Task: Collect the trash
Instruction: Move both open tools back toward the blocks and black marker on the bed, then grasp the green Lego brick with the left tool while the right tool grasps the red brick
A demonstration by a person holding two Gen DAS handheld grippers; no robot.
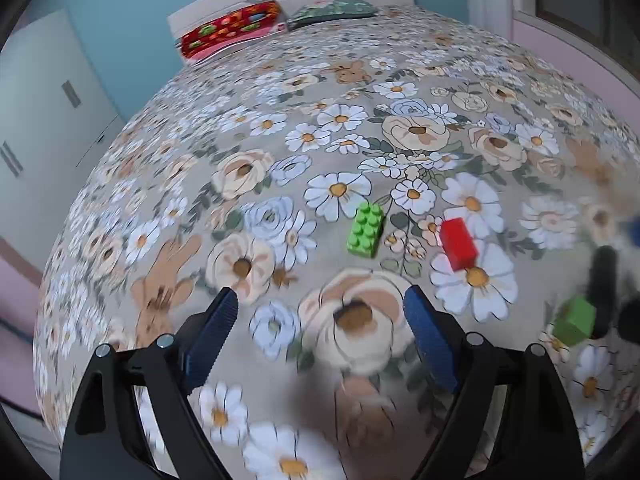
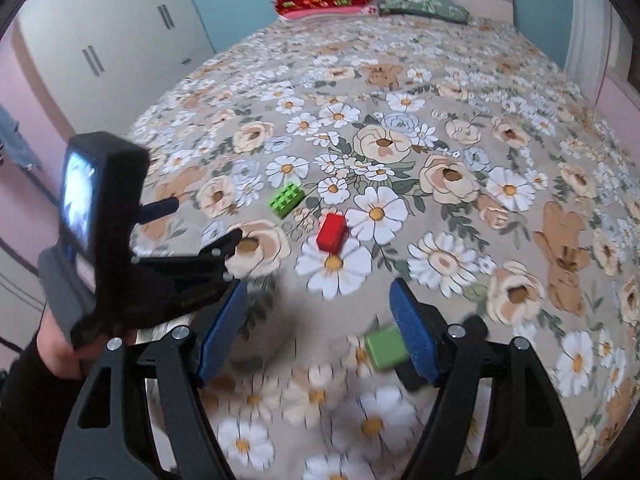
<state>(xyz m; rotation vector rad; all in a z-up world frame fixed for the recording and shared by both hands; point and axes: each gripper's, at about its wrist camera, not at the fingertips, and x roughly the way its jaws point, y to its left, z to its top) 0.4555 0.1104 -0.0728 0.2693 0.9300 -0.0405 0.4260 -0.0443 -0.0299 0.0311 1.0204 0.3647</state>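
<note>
Left wrist view first: the left gripper (image 1: 320, 308) hangs over a flower-printed beige bedspread (image 1: 280, 100) with its blue ribbed pads spread wide and nothing between them. Ahead of it and a little to the right lies a lime-green studded plastic building brick (image 1: 366, 230), studs up, its long axis running away from the camera, roughly in line with the fingers. Just right of that sits a red smooth-sided plastic block (image 1: 459, 243), also lengthwise away from the camera but slightly skewed. Far right, blurred, a green plastic cube (image 1: 574, 320) shows beside the dark finger of the other tool.

Right wrist view: the right gripper (image 2: 318, 304) is likewise spread apart. The green cube (image 2: 386, 347) lies just inside its right pad (image 2: 412, 328), seemingly touching it, though blur hides whether there is contact; the left pad stands well clear, so nothing is pinched. The red block (image 2: 331, 233) lies ahead, near the centre line, the studded brick (image 2: 286, 200) beyond it to the left. The left tool and the person's hand (image 2: 60, 344) fill the left edge.

My judgement: the right gripper is nearest the cube and needs to centre over it before closing; the left is better placed for the studded brick.
</note>
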